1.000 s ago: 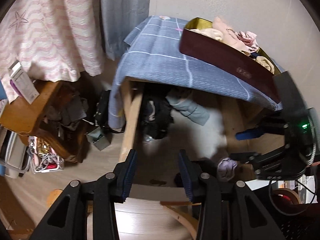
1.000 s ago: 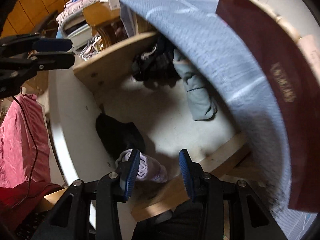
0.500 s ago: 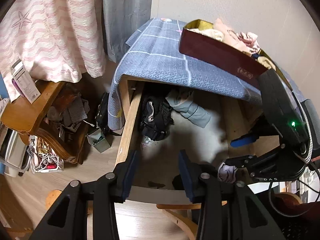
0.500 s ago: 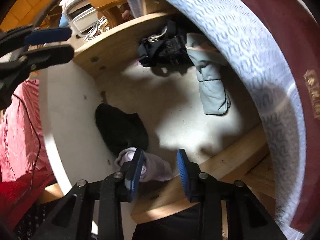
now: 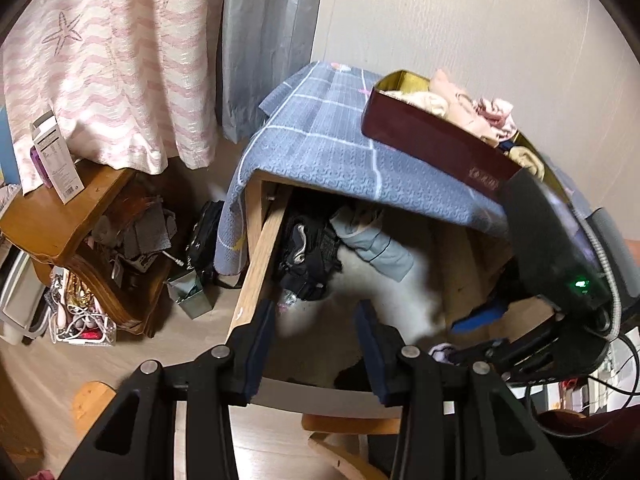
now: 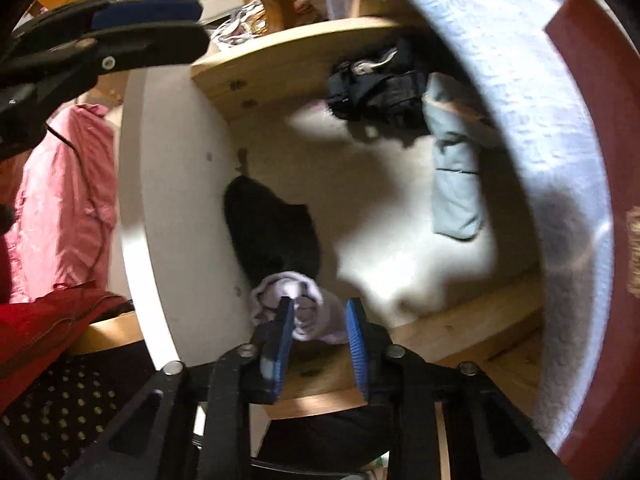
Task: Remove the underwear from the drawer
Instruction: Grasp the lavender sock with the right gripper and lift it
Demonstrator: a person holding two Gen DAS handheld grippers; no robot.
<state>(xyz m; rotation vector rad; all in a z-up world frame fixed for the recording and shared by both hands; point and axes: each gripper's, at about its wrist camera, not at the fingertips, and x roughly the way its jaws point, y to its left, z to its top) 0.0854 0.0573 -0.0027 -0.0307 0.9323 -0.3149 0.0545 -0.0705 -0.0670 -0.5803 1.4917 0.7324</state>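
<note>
The wooden drawer [image 5: 260, 264] stands pulled out, its white bottom partly bare. My right gripper [image 6: 318, 312] points straight down into its near corner. Its jaws are closing, and a crumpled lilac piece of underwear [image 6: 308, 292] fills the gap, touching both blue pads. A black garment [image 6: 272, 232] lies just beyond it. A black bundle [image 6: 380, 84] and a grey-blue folded piece [image 6: 456, 184] lie at the back. My left gripper [image 5: 316, 320] hovers open over the drawer's front edge with nothing between its fingers. In the left wrist view the right gripper [image 5: 460, 336] shows at the lower right.
A blue-grey cloth [image 5: 320, 136] drapes over the dresser top and overhangs the drawer. On it stands a maroon box [image 5: 432, 140] full of clothes. A cluttered wooden side table [image 5: 52, 216] and pink curtain [image 5: 104, 60] are left; red fabric [image 6: 52, 328] lies near the drawer front.
The right gripper's jaws have narrowed around the lilac underwear, and its wrist has rolled. The left gripper has hardly moved.
</note>
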